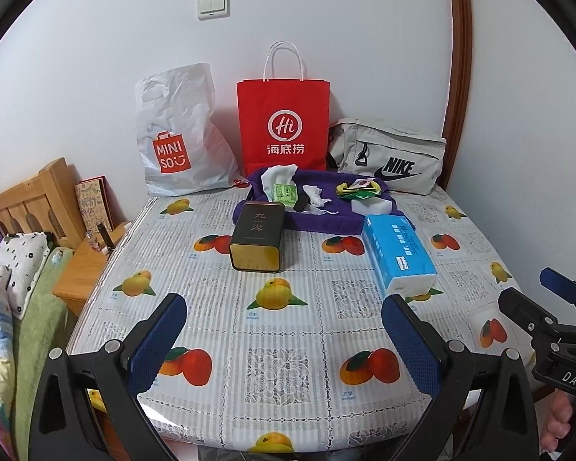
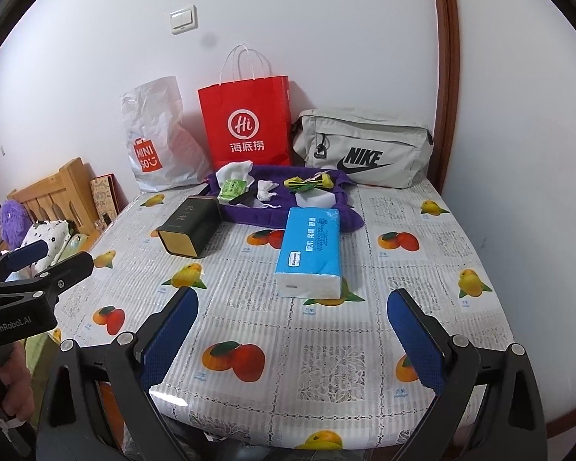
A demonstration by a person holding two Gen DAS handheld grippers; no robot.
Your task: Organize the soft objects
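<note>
Both grippers hover low over the near edge of the table (image 1: pixel 288 330), fingers spread wide, nothing between them — the left gripper (image 1: pixel 284 330) and the right gripper (image 2: pixel 292 326) sit side by side, each peeking into the other's view.

Take the purple cloth (image 1: pixel 326 215) as the landmark: it lies bunched at the far middle of the table, and it serves as a catch-all. On it sit crumpled white tissues (image 1: pixel 316 198), a green packet (image 1: pixel 285 193), a white block (image 1: pixel 370 204) and some yellow-green wrappers (image 1: pixel 355 188). Just in front of the cloth, to its right, lies the blue tissue pack (image 2: pixel 311 255), one end pointing at the grippers — a handy lie for a pinch across its width, I'd judge. To the cloth's front left rests a dark tin (image 1: pixel 257 236) on its side, hard, so likely no part of the job.

Behind the cloth, three bags lean on the wall: a white bag (image 1: pixel 180 134), a red bag (image 1: pixel 284 123) standing open-topped, a grey pouch (image 1: pixel 391 157).

The tissue pack is the nearest soft thing — straight ahead of the right gripper, a little apart; the cloth lies well beyond both. Whether the sorting is just opening or winding down, this scene doesn't settle.
</note>
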